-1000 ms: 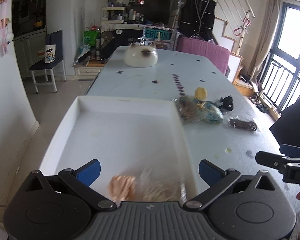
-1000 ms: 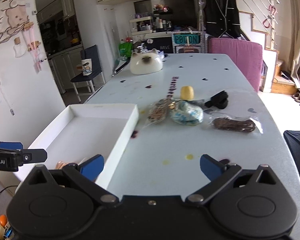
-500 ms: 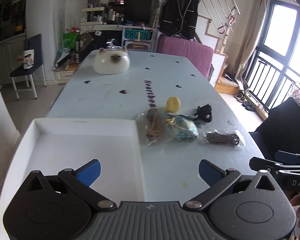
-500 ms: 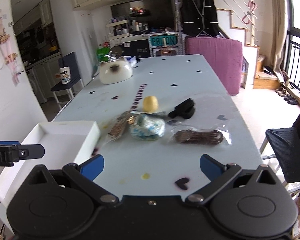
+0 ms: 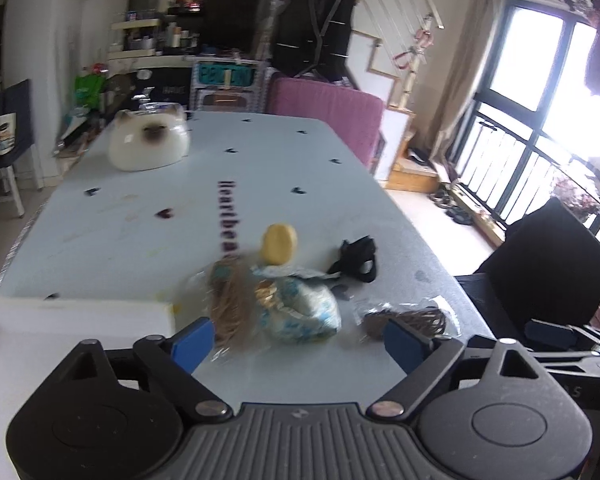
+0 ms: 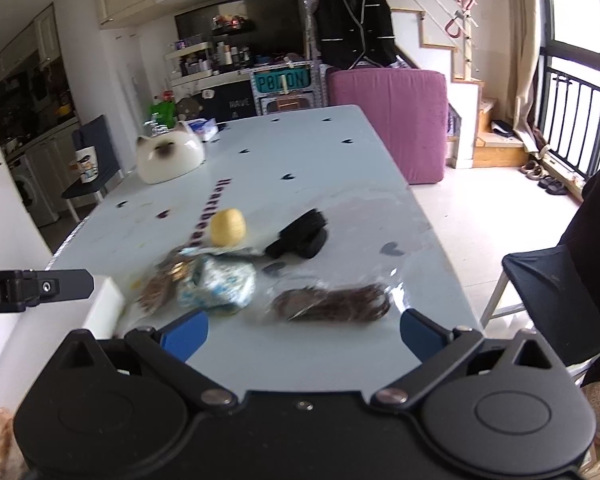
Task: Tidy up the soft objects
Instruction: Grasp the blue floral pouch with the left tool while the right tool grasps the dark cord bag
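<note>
Pale table (image 5: 148, 216) under bagged cords (image 6: 332, 302), tray (image 5: 72, 312).

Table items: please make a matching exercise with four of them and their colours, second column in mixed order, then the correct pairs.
Things:
1. round ball
2. cat-face cushion
3. strap bundle
4. bagged coil nearest the right tongs

Colours:
A. black
B. dark brown
C. yellow
D. cream with a dark face

Pairs: 1-C, 2-D, 3-A, 4-B
</note>
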Motion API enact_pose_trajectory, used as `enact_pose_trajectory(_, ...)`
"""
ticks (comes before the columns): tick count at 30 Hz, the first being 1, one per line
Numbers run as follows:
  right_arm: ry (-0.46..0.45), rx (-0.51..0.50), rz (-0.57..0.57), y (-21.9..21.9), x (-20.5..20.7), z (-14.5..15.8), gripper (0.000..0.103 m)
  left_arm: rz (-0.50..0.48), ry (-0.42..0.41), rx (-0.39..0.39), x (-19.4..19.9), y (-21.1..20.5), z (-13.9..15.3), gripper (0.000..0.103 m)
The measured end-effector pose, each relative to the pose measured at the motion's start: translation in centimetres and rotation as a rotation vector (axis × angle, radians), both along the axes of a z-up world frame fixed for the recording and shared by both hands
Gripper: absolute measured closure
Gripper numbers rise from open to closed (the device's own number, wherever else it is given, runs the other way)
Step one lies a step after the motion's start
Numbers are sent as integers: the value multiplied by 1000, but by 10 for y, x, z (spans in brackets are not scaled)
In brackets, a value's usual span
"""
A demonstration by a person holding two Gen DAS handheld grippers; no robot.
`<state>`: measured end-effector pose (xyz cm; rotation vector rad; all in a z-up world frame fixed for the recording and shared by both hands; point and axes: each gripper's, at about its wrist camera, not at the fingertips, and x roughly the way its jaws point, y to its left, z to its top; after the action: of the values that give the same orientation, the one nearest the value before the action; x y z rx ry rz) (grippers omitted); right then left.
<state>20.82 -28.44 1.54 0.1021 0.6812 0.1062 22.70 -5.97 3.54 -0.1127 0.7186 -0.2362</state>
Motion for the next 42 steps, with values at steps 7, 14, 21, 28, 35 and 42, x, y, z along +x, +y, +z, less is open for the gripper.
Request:
enact_pose_trajectory(7, -16, -9, -11, -21, 49, -20, 19, -64, 33, -6, 41, -20, -32, 28)
enact_pose_trajectory(14, 31, 40, 6, -34, 111, -47, 52, -59, 74, -95, 66, -16, -55, 31)
enact_pose_trajectory(21, 106, 70, 45, -36, 150, -83, 52, -3, 138, -106, 85, -10, -73, 29)
enact_pose_trajectory(28, 190, 64, 68, -39, 127, -78, 50, 21, 139, -132, 97, -9, -81, 21)
enact_pose_trajectory(35, 227, 95, 205, -26, 88, -61, 44, 39, 143, -126, 111, -17, -92, 21)
enact_pose_trajectory(42, 180, -44, 315, -5, 83, -53, 25, 61, 181, -98, 120, -19, -100, 45)
